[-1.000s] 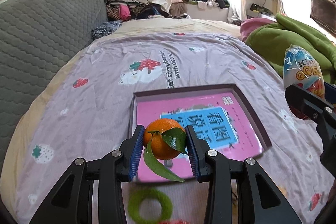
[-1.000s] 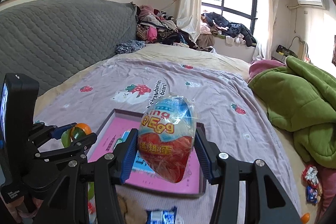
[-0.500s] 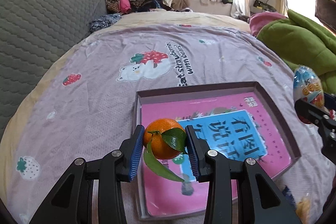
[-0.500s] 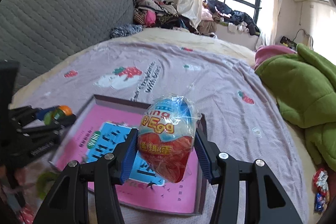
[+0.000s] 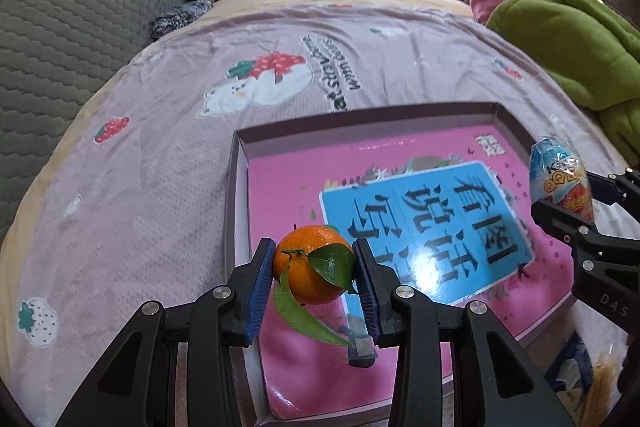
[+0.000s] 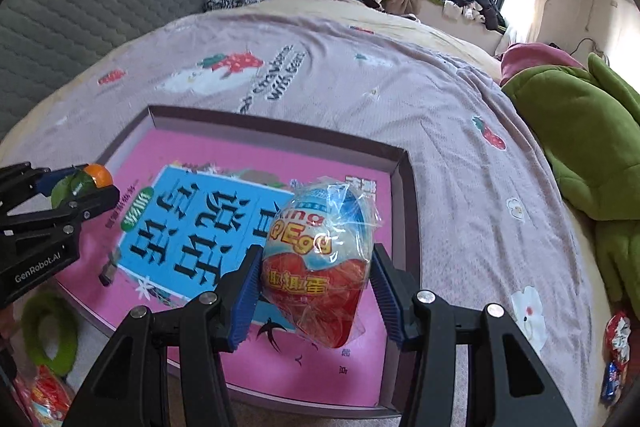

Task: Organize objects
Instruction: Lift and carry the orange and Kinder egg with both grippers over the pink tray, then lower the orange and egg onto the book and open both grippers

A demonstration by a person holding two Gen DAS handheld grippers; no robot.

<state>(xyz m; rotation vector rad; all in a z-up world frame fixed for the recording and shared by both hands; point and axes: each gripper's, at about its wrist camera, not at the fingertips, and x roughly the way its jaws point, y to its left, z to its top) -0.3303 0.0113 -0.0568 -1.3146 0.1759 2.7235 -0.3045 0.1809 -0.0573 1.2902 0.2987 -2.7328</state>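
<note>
A: What had changed?
B: We had lowered both tongs over the box (image 5: 236, 187): left tongs (image 5: 314, 277) pinching the orange (image 5: 310, 269), right tongs (image 6: 316, 279) pinching the egg (image 6: 320, 263).
A: Meaning?
B: Likely placing both inside.

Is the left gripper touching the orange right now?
Touching. The left wrist view shows the left gripper with both blue pads pressed against the sides of the orange.

Glossy pink box (image 5: 288, 187), crinkly clear-wrapped egg (image 6: 320, 259), matt cloth bedspread (image 5: 160, 155)
</note>
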